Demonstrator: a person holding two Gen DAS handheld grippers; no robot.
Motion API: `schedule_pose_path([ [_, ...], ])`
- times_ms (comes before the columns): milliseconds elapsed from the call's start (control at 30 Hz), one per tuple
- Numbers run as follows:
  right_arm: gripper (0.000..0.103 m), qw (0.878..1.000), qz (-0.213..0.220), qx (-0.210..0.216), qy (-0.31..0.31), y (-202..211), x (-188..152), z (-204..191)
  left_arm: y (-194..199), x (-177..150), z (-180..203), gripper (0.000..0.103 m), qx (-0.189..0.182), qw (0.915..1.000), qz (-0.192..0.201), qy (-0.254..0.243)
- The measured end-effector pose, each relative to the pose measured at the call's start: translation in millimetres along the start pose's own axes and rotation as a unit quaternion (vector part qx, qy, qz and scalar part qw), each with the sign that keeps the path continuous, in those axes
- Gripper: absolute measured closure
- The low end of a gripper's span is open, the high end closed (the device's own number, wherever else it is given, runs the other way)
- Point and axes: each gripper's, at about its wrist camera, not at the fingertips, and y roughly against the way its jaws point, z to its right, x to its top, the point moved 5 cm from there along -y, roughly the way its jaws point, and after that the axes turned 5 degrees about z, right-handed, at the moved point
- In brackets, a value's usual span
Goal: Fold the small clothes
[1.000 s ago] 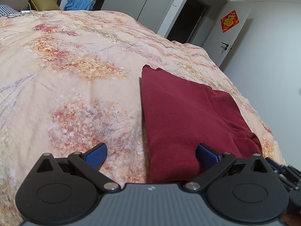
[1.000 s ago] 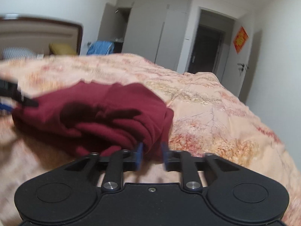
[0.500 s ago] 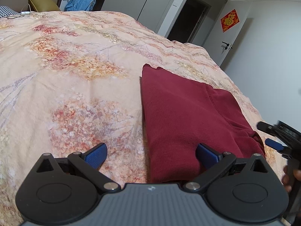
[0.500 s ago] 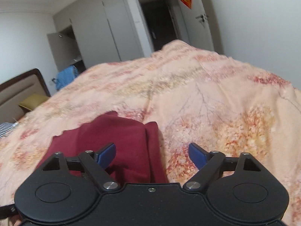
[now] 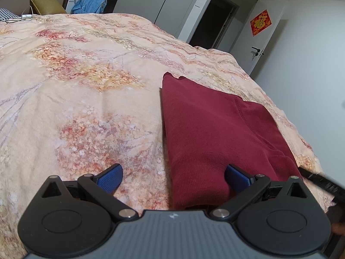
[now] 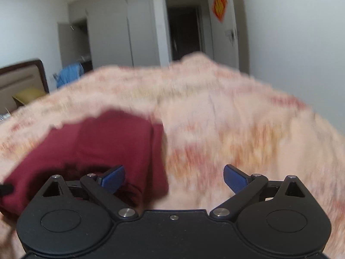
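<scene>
garment (image 5: 217, 129) is seen folded flat on the bed (image 5: 86, 86). it was pinched by the right tongs (image 6: 174, 178) a second ago; now released, those are opening wide. left tongs (image 5: 173, 177) are held wide, empty. fold judged done.

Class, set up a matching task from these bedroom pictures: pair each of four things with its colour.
Things:
1. folded garment
2. gripper finger pads
3. door decoration
4. cushion by the headboard

Colours:
A. blue
B. olive yellow
C. dark red
D. red and gold

Pairs: 1-C, 2-A, 3-D, 4-B
</scene>
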Motion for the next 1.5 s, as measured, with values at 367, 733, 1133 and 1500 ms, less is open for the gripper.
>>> schedule_pose_path([
  [367,0.062,0.996,-0.066,0.059,-0.024,-59,4,-19,0,0,2,0.0,0.006,1.0,-0.005,-0.005],
  [733,0.102,0.998,-0.032,0.037,0.03,-55,16,-14,-21,-4,35,0.0,-0.042,0.9976,-0.043,-0.033],
  [1133,0.098,0.999,-0.038,0.017,0.033,-53,-5,-13,-28,-18,53,0.001,-0.047,0.9961,-0.045,-0.059],
  [1500,0.041,0.995,-0.02,0.098,-0.016,35,-10,-27,-3,0,34,0.0,-0.049,0.9982,-0.032,0.005],
])
